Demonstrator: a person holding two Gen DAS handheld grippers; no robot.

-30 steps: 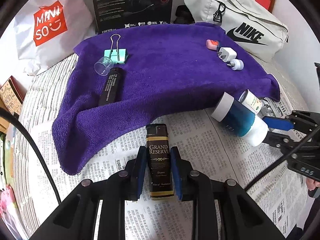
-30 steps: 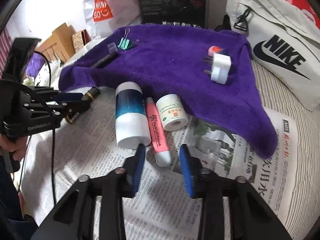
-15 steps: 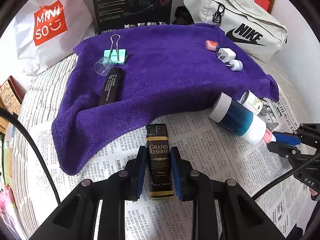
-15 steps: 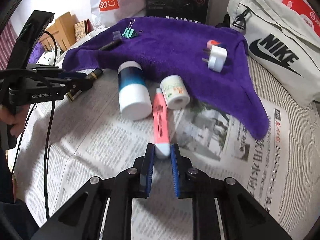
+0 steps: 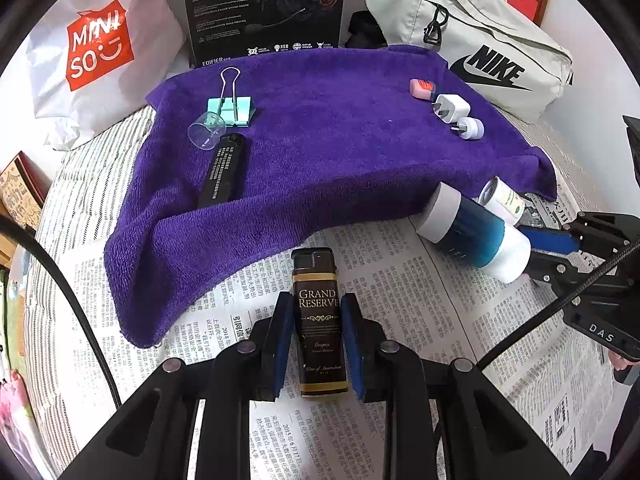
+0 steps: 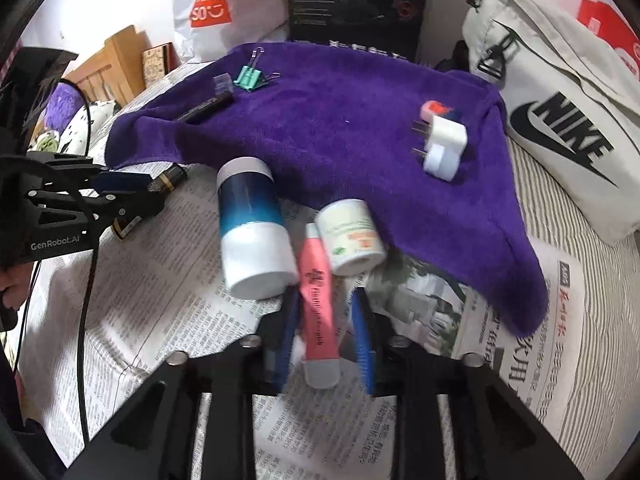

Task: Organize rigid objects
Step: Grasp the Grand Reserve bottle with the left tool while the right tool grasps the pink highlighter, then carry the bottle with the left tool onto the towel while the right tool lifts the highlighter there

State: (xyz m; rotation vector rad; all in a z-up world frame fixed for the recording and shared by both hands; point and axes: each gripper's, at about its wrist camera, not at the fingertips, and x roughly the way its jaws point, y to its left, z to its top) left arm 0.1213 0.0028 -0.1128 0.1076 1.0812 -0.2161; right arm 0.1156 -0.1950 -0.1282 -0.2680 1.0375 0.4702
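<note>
- Nearest to me, my left gripper (image 5: 318, 320) is clamped on the lighter (image 5: 320, 320), the dark one lettered Grand Reserve, which lies flat on the newspaper (image 5: 400, 312) just short of the towel's near edge.
- On the right, my right gripper (image 6: 326, 332) sits narrowly parted around the pink highlighter (image 6: 318, 304). I see a sliver of daylight on the right side, so I judge it is not gripping; the view is motion-blurred, so I hold that loosely.
- Risk one: the highlighter is round and lies on loose paper, so if I close off-centre it could roll or squirt forward out of the pads.
- Just beyond, the blue-and-white bottle (image 6: 252, 232) lies on its side touching the highlighter's left, and the small white jar (image 6: 352, 236) crowds its right.
- Risk two: any sideways drag bumps these two, and the bottle could roll off across the newspaper.
- Farther out, the purple towel (image 5: 340, 152) holds the sorted pieces: black tube (image 5: 222, 172), clear cap (image 5: 206, 130) and green binder clip (image 5: 232, 110) at far left, white plugs (image 5: 452, 108) and a pink eraser (image 5: 422, 88) at far right.
- Risk three: the towel's near edge is rumpled, so a low carry could snag it and scatter those groups.
</note>
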